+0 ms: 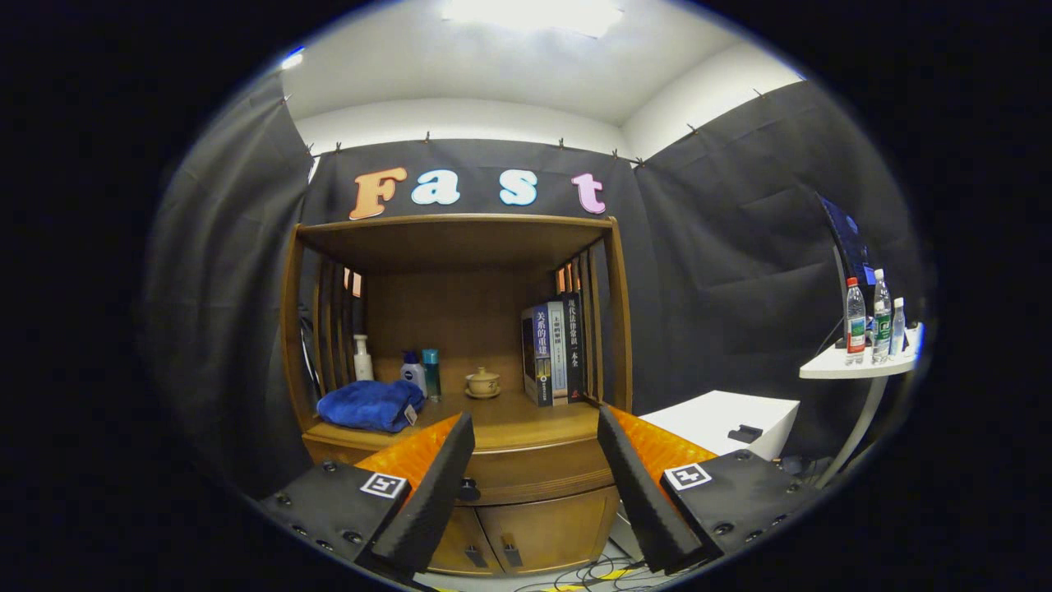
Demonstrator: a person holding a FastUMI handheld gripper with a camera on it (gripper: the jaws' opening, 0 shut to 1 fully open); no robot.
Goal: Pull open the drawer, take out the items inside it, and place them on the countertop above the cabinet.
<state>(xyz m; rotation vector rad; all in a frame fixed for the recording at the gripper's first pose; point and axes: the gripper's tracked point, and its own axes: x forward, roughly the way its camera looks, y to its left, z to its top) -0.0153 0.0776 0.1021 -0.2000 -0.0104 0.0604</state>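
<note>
Hand-held gripper (pixel 536 469): fingers spread wide, holding nothing, touching nothing.
Drawer (pixel 538 475): shut, straight ahead between the fingers; front faces the camera, long axis running left to right, under the counter.
Knob (pixel 468 490): dark, just beside the left finger.
Counter (pixel 526 419): carries a blue towel (pixel 370 404) at left, bottles (pixel 415 370), a small lidded cup (pixel 482 382), upright books (pixel 555 352) at right.
Cabinet doors (pixel 526 534): closed, below the drawer.
</note>
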